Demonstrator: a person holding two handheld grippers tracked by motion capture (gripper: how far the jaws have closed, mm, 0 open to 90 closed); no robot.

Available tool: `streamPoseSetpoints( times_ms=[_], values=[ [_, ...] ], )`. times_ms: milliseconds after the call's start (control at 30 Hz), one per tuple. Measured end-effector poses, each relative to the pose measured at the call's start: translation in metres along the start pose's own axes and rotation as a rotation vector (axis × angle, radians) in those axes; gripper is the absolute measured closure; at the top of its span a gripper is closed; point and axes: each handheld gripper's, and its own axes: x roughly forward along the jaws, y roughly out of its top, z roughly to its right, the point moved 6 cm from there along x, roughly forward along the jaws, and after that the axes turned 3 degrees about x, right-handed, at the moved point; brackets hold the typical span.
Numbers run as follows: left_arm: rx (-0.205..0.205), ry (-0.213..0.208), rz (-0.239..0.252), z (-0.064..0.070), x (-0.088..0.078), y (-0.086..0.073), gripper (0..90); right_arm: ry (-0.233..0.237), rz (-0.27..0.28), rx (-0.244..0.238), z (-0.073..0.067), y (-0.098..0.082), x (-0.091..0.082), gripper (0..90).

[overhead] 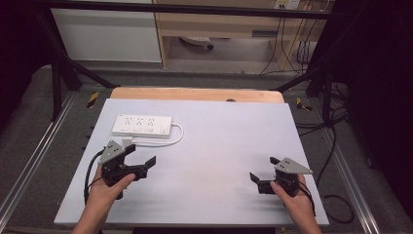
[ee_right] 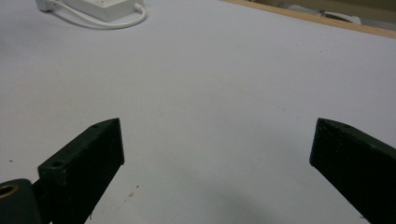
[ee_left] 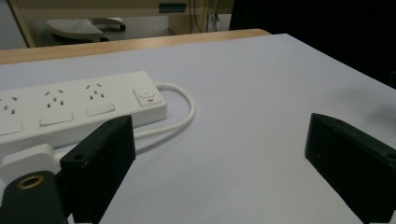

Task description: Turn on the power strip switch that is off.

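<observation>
two open hand-held grippers, one power strip

high view first: the left hand-held gripper (overhead: 141,155) sits low over the near left part of the table (overhead: 224,141), held in the person's left hand (overhead: 109,187), grey three-cornered plate on top, cable looping off its back. its jaws stand wide apart and they grip nothing. over on the near right, the right hand-held gripper (overhead: 263,168) is held in the right hand (overhead: 294,197), jaws pointing toward the middle of the table, also spread wide, also with nothing between them. the two are well apart.

the power strip (overhead: 141,125) lies flat on the far left part of the table, just beyond the left hand-held gripper. it's white, three socket groups in a row, with a switch at its right end. its cord (overhead: 168,139) leaves that end, curls round and runs back along the near side of the strip to a white plug (overhead: 127,143) near the left hand-held gripper's jaws.

left gripper view: power strip (ee_left: 74,105) right ahead, switch (ee_left: 147,96) with a red mark, cord (ee_left: 187,109) looping off it, and the plug (ee_left: 25,161) just beside the left jaw; whether they touch, i cannot tell.

right gripper view: bare table (ee_right: 210,93) between the spread jaws, power strip (ee_right: 100,7) far off at the top left.
</observation>
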Motion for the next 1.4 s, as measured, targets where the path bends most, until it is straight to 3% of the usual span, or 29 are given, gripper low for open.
streamPoseSetpoints(
  times_ms=[167,467,1033,1400],
  values=[
    [0.018,-0.005,-0.004,0.006,0.007,0.006,8.5,-0.002,-0.002,0.007,-0.001,0.000,0.001,3.5],
    [0.023,0.010,-0.025,0.004,0.019,0.012,8.6,-0.005,-0.005,-0.009,-0.002,0.000,0.001,3.5],
    [0.042,0.028,-0.030,-0.010,0.033,0.036,8.8,-0.008,-0.002,-0.010,-0.002,0.001,0.000,3.5],
    [0.022,0.029,-0.035,-0.016,0.047,0.045,9.0,-0.003,-0.002,-0.009,-0.003,0.002,0.000,3.1]
  ],
)
